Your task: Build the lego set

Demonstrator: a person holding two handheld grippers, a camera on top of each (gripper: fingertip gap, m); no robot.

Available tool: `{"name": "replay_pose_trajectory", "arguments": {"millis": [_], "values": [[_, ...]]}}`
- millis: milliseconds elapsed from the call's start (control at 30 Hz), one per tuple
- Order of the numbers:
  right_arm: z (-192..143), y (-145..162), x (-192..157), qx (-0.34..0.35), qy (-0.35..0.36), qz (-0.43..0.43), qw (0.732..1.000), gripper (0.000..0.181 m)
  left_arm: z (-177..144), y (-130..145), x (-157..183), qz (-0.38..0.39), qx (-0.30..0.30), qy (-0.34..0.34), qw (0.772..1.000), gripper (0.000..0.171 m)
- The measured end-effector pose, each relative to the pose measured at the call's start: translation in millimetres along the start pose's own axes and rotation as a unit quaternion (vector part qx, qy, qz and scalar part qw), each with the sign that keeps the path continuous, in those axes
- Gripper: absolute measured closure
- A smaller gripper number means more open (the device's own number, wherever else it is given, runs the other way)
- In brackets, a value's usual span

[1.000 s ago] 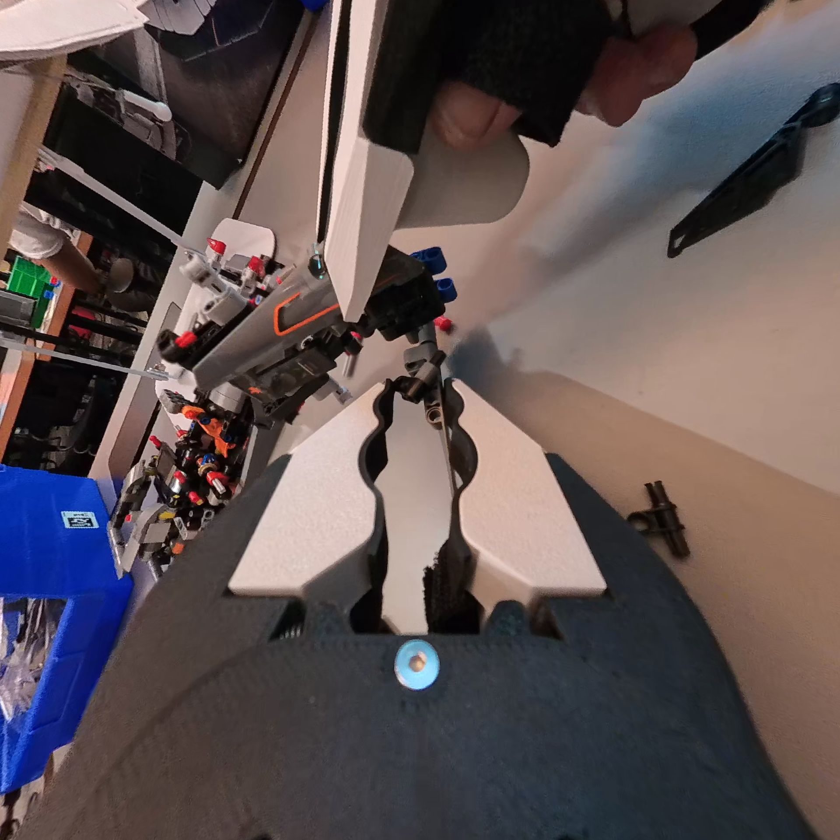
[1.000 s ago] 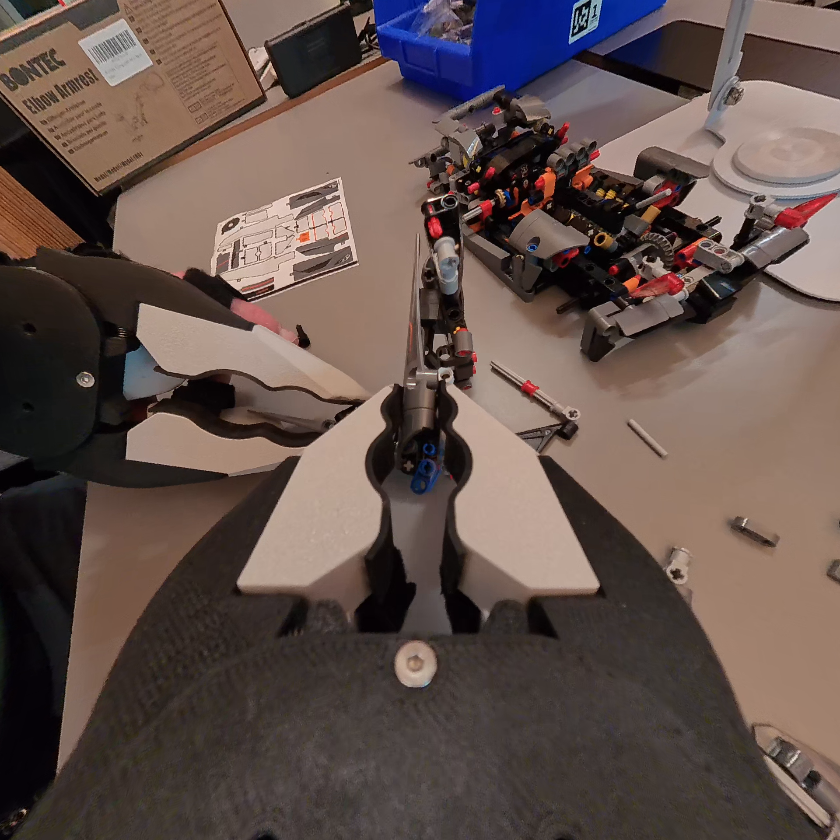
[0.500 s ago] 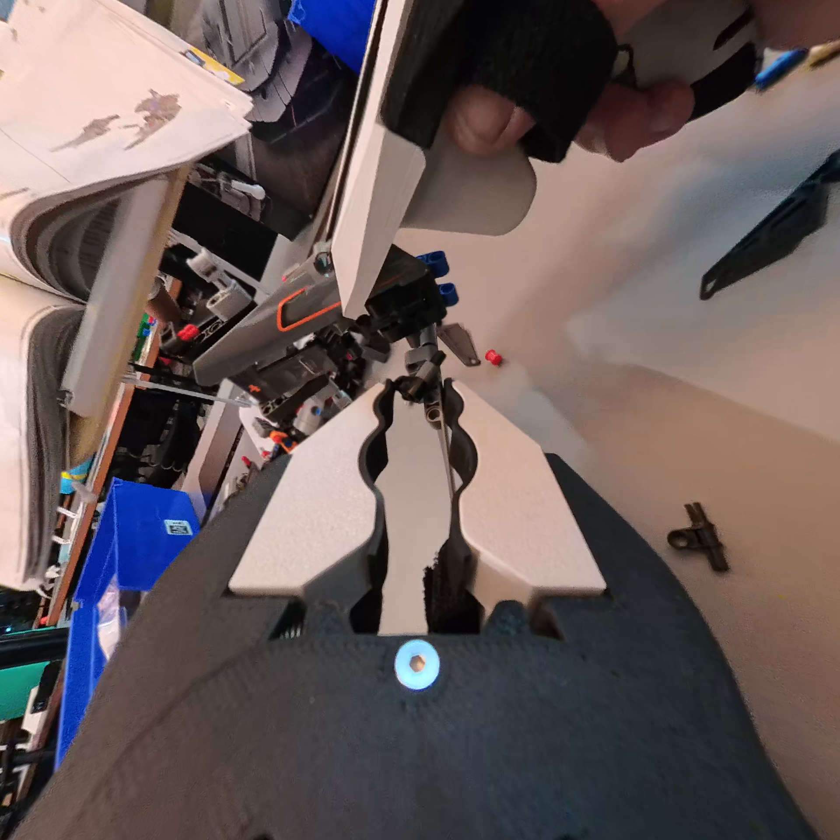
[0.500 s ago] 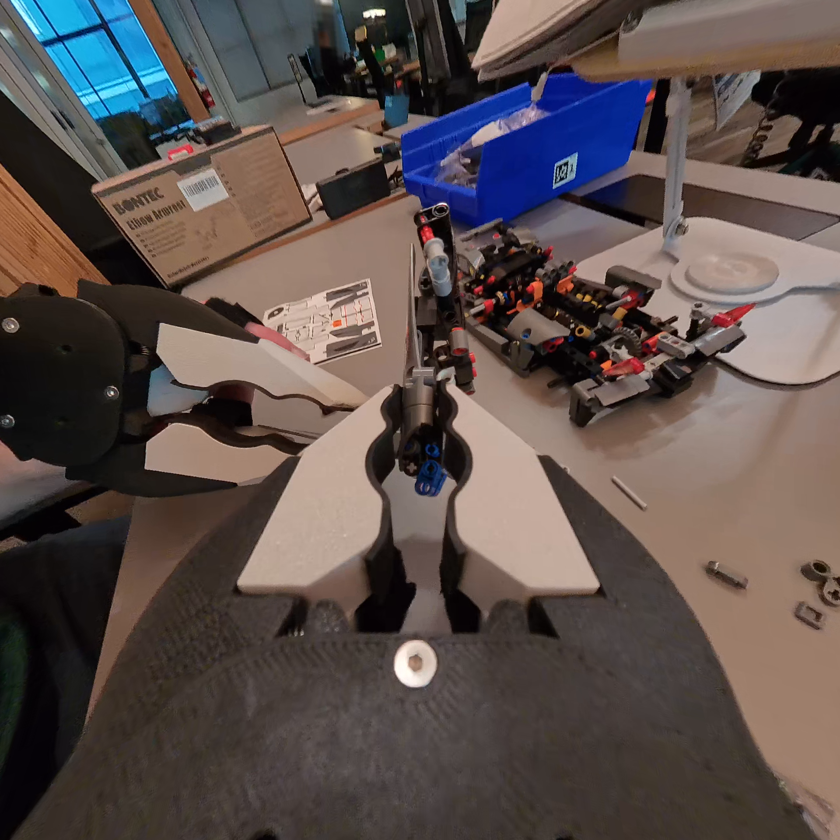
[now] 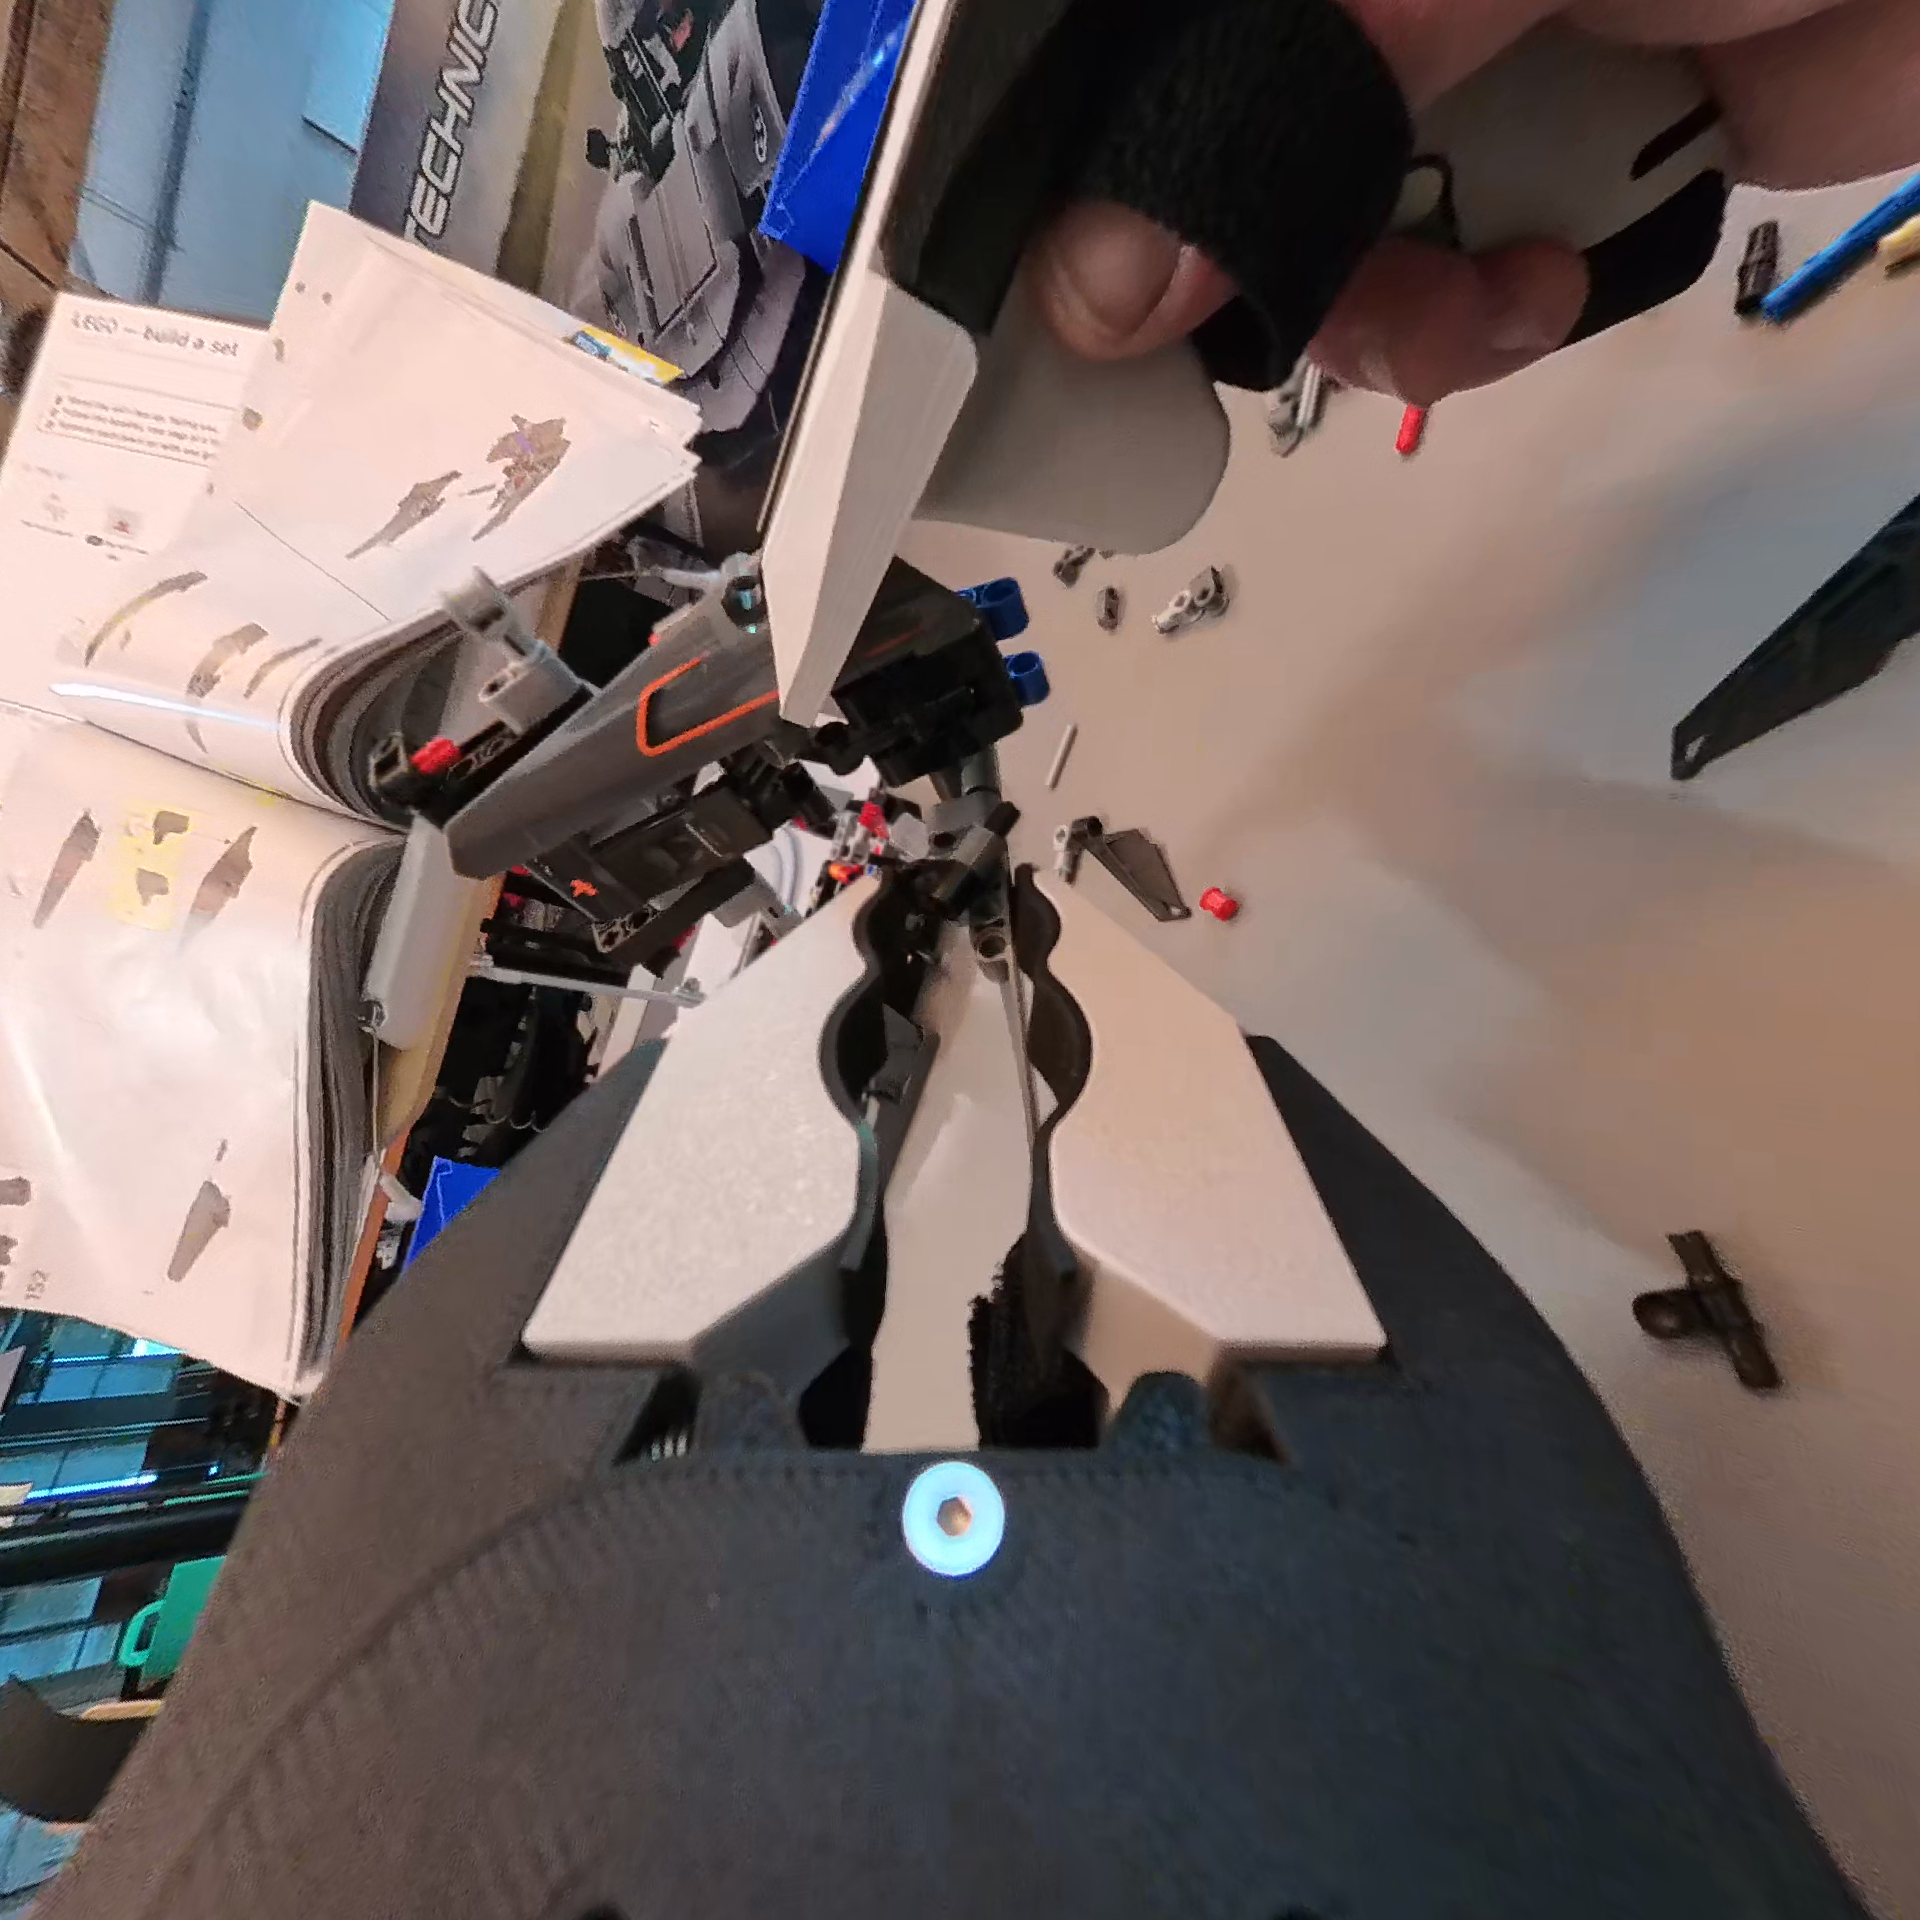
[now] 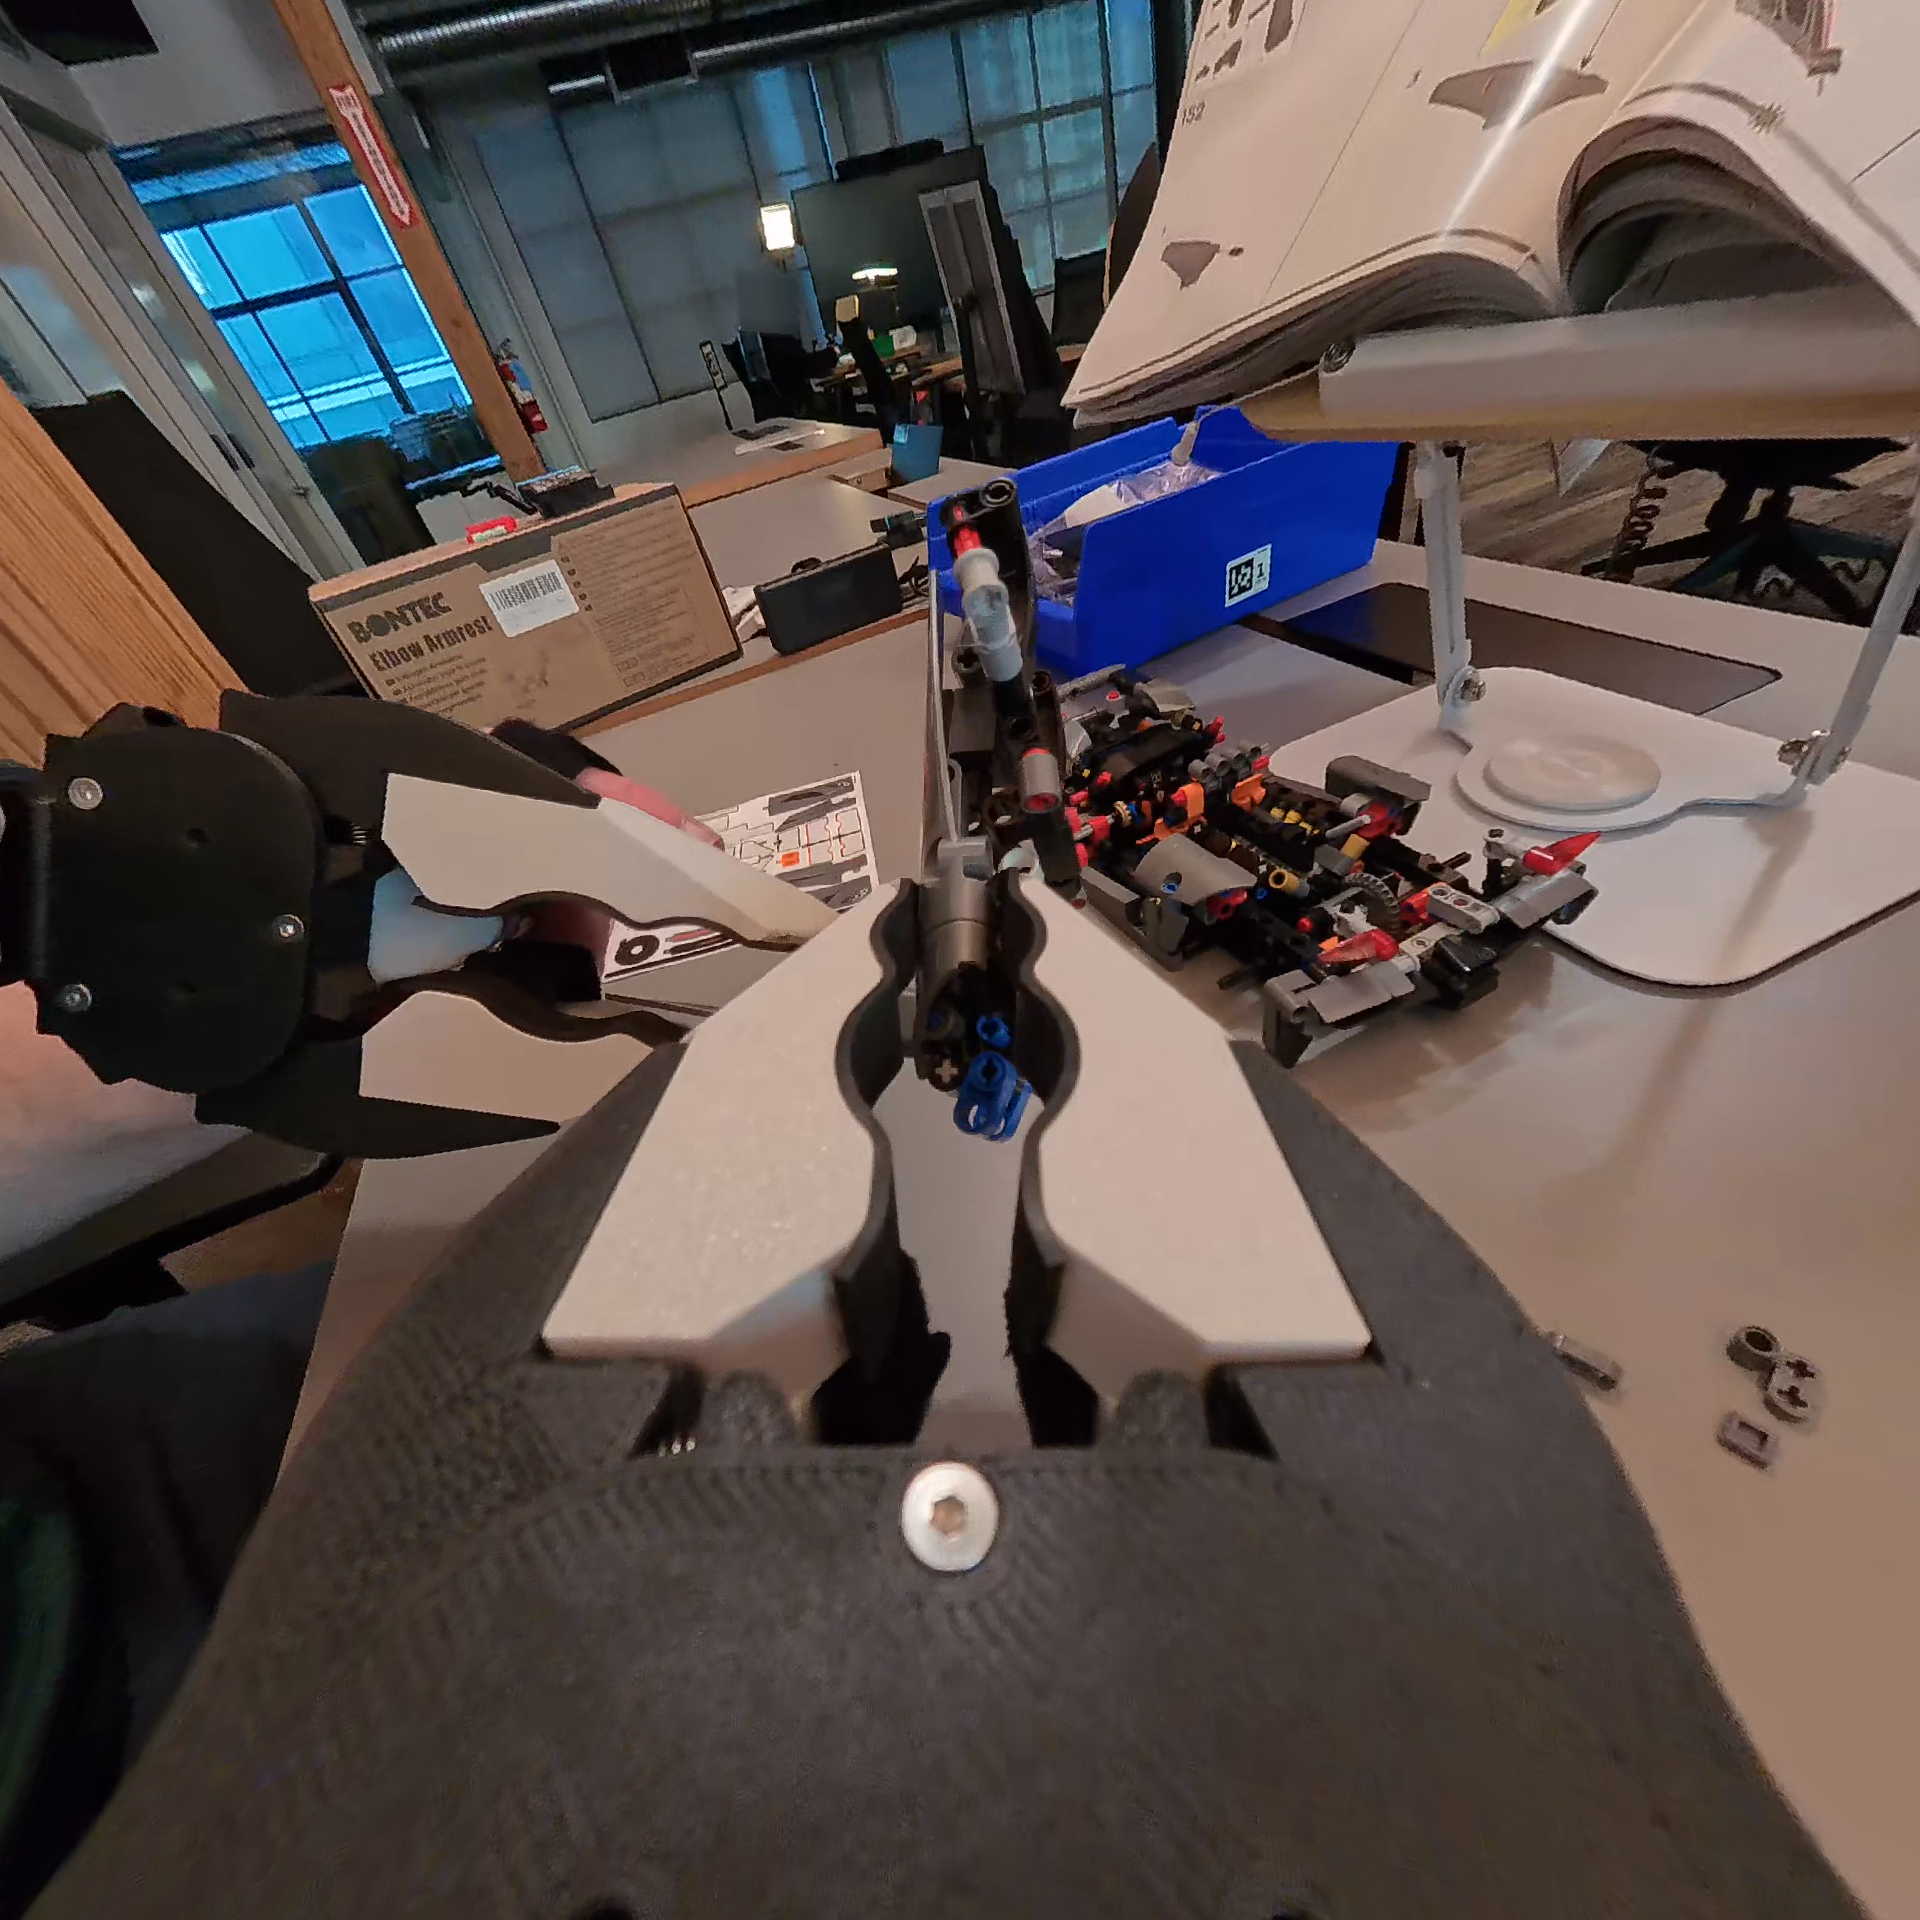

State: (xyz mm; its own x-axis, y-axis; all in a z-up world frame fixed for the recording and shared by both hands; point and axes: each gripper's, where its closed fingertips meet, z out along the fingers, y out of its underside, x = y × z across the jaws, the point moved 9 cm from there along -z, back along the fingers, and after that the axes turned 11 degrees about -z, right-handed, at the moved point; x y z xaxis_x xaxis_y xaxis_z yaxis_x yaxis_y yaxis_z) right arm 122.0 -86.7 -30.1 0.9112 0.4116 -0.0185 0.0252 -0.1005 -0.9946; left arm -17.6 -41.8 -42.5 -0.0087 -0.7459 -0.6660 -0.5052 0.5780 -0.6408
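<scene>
Loose pcs (image 5: 1190,603) nr lego panel (image 5: 634,769)

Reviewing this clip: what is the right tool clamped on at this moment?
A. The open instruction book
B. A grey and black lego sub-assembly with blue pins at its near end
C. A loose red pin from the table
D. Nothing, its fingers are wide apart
B: in the right wrist view the right tool is closed on the lego sub-assembly, whose blue pins sit between the fingers, lifted above the table.
</scene>
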Motion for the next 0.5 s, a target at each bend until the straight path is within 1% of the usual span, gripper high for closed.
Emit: {"name": "replay_pose_trajectory", "arguments": {"millis": [133,333,500], "values": [[-4,-3,1,0.01,0.008,-0.006,1.0,0.169,0,-5,0,0.005,0.005,-0.006,1.0,0.151],[-8,-8,0,0.016,0.022,-0.025,0.999,0.169,3,-6,3,-0.005,-0.002,-0.018,1.0,0.143],[-11,-10,1,0.023,0.03,-0.028,0.999,0.169,0,-5,0,-0.047,-0.012,-0.02,0.999,0.14]]}}
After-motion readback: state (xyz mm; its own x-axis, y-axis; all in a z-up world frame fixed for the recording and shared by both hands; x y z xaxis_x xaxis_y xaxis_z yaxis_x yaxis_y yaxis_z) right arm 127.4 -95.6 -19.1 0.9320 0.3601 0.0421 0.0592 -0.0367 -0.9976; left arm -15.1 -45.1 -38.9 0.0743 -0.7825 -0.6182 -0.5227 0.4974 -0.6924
